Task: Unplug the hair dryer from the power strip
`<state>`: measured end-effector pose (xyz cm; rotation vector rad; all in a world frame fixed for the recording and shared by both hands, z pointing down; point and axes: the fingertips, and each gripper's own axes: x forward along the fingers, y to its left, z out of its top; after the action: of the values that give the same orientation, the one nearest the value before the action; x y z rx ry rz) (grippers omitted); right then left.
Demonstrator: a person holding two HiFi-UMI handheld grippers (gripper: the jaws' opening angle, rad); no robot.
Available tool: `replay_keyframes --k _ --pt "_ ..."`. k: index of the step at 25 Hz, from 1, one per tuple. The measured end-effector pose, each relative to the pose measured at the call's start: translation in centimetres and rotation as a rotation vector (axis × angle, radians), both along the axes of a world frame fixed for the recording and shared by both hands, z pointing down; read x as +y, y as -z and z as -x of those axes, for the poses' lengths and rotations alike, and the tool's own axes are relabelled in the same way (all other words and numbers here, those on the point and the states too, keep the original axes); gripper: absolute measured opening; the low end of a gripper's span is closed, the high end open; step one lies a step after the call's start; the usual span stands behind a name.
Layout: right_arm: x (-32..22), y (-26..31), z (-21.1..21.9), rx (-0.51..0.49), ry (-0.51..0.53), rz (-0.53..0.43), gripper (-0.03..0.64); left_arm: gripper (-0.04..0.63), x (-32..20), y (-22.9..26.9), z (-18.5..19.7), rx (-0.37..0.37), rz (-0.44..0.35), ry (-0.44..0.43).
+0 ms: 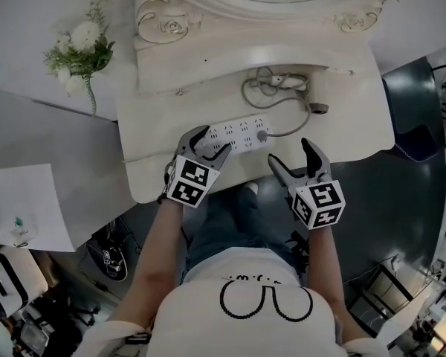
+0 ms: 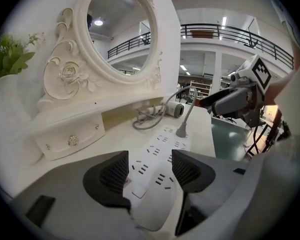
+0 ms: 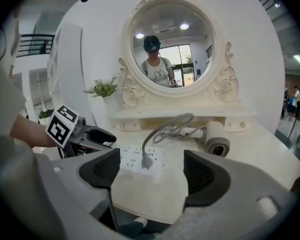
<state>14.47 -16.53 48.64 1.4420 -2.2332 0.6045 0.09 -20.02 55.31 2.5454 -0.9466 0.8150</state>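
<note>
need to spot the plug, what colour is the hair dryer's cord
Grey cord, clearest in the right gripper view.

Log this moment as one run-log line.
left gripper: jaws apart, astride power strip end | right gripper: jaws apart, empty, short of plug | plug: seated in strip | hair dryer: lying on vanity

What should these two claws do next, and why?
Probably move the right gripper forward until its open jaws flank the plug. The plug still sits in the power strip, beyond those jaws, while the left gripper straddles the strip's other end.
</note>
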Motion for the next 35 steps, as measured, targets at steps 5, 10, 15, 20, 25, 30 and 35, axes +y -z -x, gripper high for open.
replay_keyframes --k 5,10,15,20,25,30,35 --pt "-0.2 -0.1 0.4 -0.023 0.027 0.013 0.385 0.265 0.3 -1.2 -0.3 -0.046 0.014 -0.034" --pt "-0.4 -0.8 1.1 -0.041 0.050 0.024 0.385 0.265 0.3 -1.4 -0.3 -0.048 0.021 -0.041" --pt "-1.9 -1.7 3.0 -0.105 0.045 0.039 0.377 0.265 0.3 -1.3 -0.3 -0.049 0.025 -0.037" --pt "-3.7 -4.0 4.3 -0.060 0.067 0.049 0.362 0.265 0.3 -1.3 -0.3 -0.046 0.022 -0.030" --pt "-4.4 -4.3 3.9 -0.027 0.037 0.000 0.046 0.265 0.2 -1.2 -0.4 -0.040 0.022 -0.030" --pt "-4.5 -4.4 3.6 -0.224 -0.034 0.092 0.048 0.265 0.3 -1.2 -0.3 -0.036 0.013 -0.031" --pt "-4.4 -4.3 4.0 -0.080 0.028 0.093 0.038 0.267 0.3 -1.3 -0.4 -0.052 0.023 -0.036"
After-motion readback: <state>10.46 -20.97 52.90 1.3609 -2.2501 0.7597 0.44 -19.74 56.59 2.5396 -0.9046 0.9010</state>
